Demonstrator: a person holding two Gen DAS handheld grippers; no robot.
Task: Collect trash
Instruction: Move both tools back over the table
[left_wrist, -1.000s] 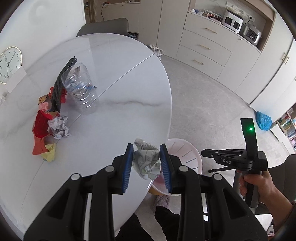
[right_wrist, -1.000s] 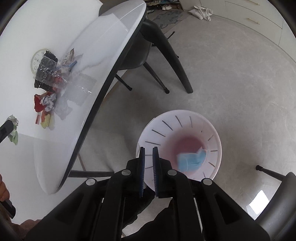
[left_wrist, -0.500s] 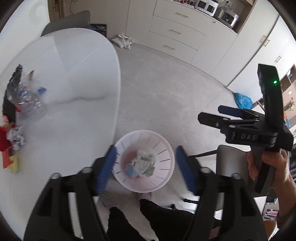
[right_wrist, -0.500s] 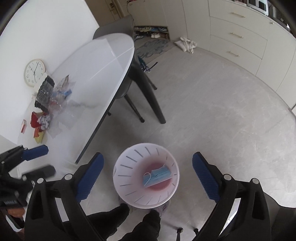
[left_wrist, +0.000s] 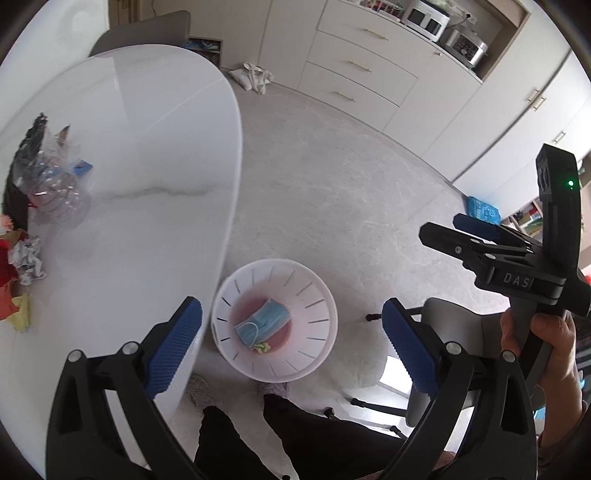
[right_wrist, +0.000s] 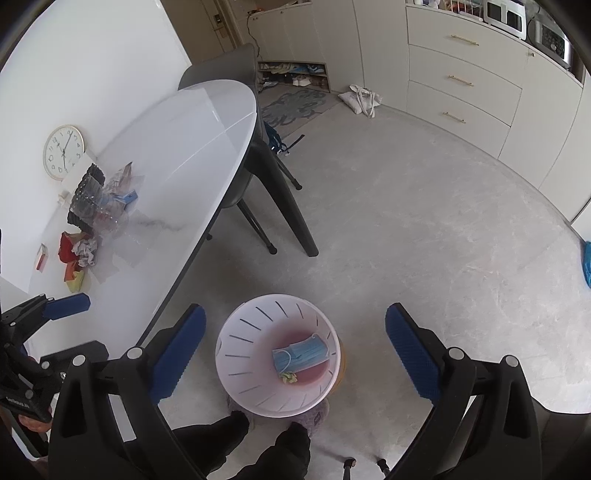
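Inside one white bin (left_wrist: 325, 306) lies one blue mask (left_wrist: 263, 324).

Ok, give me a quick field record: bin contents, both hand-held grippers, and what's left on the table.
bin: white slotted plastic bin on the floor beside the table
bin contents: blue face mask, a small yellow-green scrap under it
left hand-held gripper: jaws opening, nothing between them, above the bin
right hand-held gripper: open, empty, above the bin
white oval table: clear crushed plastic bottle, crumpled grey paper, red and yellow wrappers

Black fingers (left_wrist: 173, 349) (blue ribbed pads)
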